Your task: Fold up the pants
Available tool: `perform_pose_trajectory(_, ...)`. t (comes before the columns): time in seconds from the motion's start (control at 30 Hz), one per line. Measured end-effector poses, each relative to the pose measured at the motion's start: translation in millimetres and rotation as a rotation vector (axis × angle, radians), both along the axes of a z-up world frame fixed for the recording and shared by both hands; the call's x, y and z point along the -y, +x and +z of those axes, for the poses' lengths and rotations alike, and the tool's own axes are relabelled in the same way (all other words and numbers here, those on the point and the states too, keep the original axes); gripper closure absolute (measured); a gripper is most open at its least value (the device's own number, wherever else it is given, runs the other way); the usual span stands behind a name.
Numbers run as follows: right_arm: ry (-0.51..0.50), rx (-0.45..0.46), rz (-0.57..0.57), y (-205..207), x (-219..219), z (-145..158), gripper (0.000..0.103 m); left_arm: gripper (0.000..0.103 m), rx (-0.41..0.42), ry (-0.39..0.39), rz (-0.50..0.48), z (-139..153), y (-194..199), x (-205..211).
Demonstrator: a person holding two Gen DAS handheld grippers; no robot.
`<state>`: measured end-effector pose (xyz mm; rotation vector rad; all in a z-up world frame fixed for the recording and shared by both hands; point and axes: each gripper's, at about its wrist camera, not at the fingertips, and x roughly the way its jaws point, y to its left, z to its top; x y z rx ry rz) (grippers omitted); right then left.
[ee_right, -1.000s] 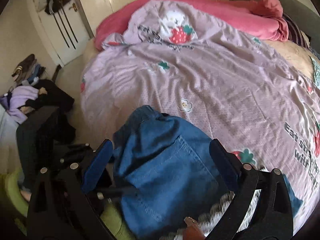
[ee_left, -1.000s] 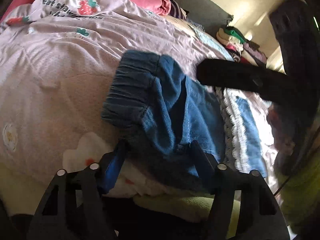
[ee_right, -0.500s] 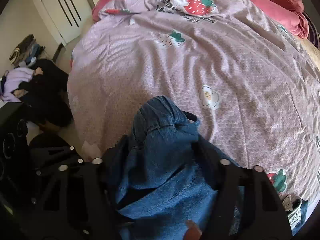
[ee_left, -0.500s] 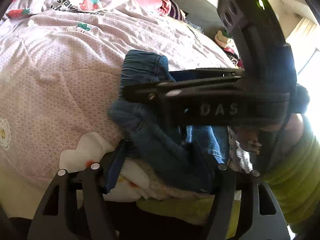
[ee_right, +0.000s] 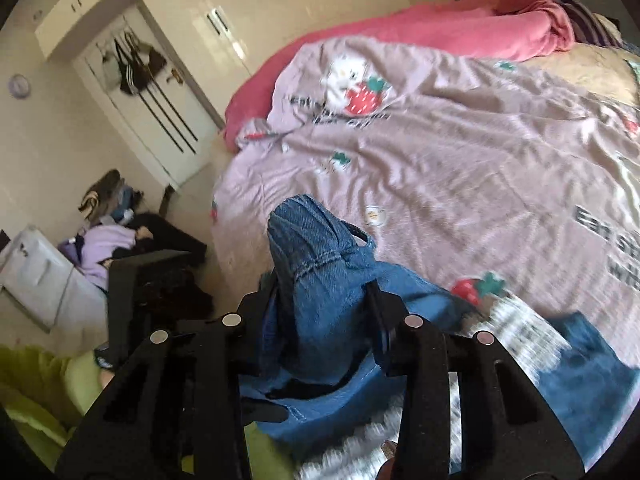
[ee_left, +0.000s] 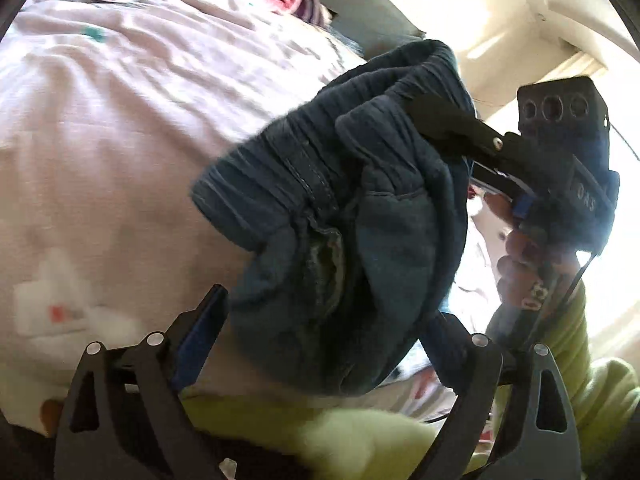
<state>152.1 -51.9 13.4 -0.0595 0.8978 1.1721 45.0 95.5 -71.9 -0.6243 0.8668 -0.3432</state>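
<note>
Pants (ee_right: 320, 280) bunched, pinched in right tongs (ee_right: 324, 320); left tongs (ee_left: 320, 328) spread wide.

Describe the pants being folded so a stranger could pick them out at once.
Start at the bed with the lilac strawberry-print quilt. At its near edge, the pants are bunched between the fingers of the right hand-held gripper. They are blue denim with a gathered elastic waistband, unlike the pink blanket at the far side and the white lace-trimmed garment beside them.
</note>
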Motion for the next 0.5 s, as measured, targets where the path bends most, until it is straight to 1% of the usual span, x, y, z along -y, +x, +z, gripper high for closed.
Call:
perform_pose_trajectory(0.1,0.022,0.005,-0.045,4,25,6,0.066,0.013,0.032,-0.021,-0.048,10,9,22)
perform_pose_trajectory(0.17,0.031,0.007,-0.085,7,43,6,0.065,0.013,0.065,0.0,-0.083,22,10,40)
perform_pose_trajectory(0.2,0.031,0.004,-0.108,8,53,5,0.058,0.014,0.073,0.015,-0.1,26,11,49)
perform_pose_trajectory(0.23,0.035,0.004,-0.137,9,64,3,0.055,0.014,0.08,0.021,-0.114,29,10,56)
perform_pose_trajectory(0.27,0.039,0.003,-0.165,10,76,2,0.054,0.014,0.091,0.027,-0.146,32,11,67)
perform_pose_trajectory(0.3,0.043,-0.004,-0.196,11,87,-1,0.048,0.014,0.099,0.037,-0.174,34,11,76)
perform_pose_trajectory(0.33,0.05,-0.017,-0.244,13,102,-5,0.045,0.014,0.104,0.048,-0.192,35,12,82)
perform_pose_trajectory(0.37,0.049,-0.023,-0.282,13,114,-9,0.045,0.014,0.11,0.06,-0.223,35,11,91)
perform_pose_trajectory(0.43,0.032,-0.025,-0.367,8,138,-17,0.04,0.013,0.111,0.09,-0.271,31,11,105)
perform_pose_trajectory(0.5,0.019,-0.026,-0.417,3,152,-23,0.039,0.013,0.096,0.112,-0.3,25,12,118)
